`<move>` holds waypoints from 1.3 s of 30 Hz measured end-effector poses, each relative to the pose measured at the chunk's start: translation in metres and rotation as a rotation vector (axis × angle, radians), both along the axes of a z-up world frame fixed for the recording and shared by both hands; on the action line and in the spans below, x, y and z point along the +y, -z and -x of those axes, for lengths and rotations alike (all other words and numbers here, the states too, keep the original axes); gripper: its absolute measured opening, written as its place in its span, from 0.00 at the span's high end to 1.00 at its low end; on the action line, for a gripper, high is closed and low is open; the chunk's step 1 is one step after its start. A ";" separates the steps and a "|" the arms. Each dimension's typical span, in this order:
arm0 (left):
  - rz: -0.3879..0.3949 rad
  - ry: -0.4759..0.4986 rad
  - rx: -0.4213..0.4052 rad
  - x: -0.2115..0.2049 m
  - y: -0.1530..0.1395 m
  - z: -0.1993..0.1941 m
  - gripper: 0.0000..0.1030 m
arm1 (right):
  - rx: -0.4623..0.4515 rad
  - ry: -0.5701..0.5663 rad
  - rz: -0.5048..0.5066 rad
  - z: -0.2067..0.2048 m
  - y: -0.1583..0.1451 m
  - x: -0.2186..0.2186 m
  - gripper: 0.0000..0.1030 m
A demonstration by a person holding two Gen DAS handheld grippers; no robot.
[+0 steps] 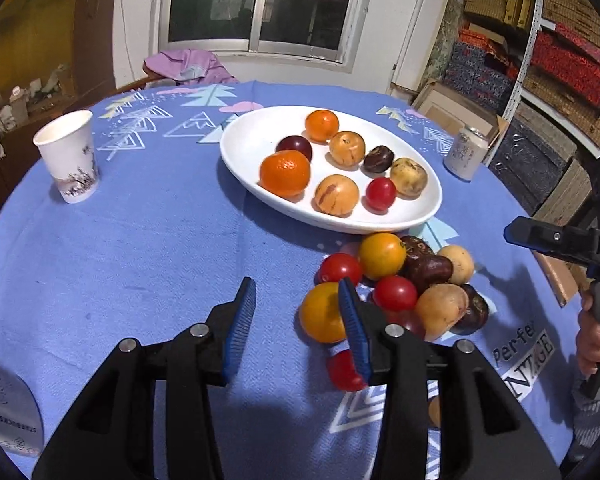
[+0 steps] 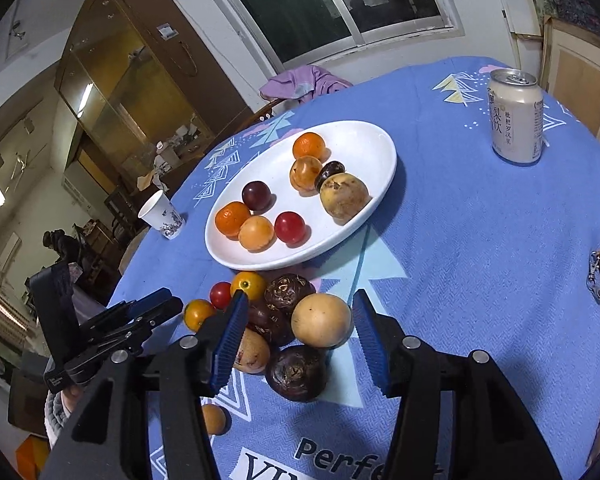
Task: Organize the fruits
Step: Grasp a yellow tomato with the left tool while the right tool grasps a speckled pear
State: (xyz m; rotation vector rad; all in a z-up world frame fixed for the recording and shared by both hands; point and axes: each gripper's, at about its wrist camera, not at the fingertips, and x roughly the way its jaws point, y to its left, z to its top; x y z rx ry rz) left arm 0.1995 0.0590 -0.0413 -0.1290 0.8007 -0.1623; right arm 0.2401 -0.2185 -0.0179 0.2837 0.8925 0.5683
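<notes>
A white oval plate (image 1: 236, 152) (image 2: 380, 148) holds oranges, plums, tan fruits and a red tomato. In front of it a loose pile of fruit (image 1: 400, 280) lies on the blue cloth: red and yellow tomatoes, dark wrinkled fruits and tan ones. My left gripper (image 1: 298, 320) hangs open over bare cloth just left of the pile, its right finger in front of a yellow tomato (image 1: 320, 314). My right gripper (image 2: 300, 336) is open over the pile, with a round tan fruit (image 2: 322, 320) and dark fruits (image 2: 296, 372) seen between its fingers, untouched.
A paper cup (image 1: 70, 156) (image 2: 162, 212) stands at the left and a drink can (image 1: 466, 152) (image 2: 516, 116) at the right of the plate. A small tan fruit (image 2: 212, 418) lies apart near the front. Purple cloth (image 1: 188, 66) drapes a chair behind the table. Shelves of boxes (image 1: 560, 60) line the right.
</notes>
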 end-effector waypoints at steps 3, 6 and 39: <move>0.013 0.045 -0.003 -0.008 -0.001 0.001 0.59 | -0.001 -0.004 0.004 0.001 -0.001 0.002 0.46; -0.028 0.065 0.005 -0.019 0.004 0.000 0.56 | 0.001 -0.012 0.008 0.002 -0.002 0.004 0.46; -0.056 0.075 0.023 -0.021 0.015 -0.007 0.62 | -0.008 -0.230 0.081 0.031 0.010 0.064 0.45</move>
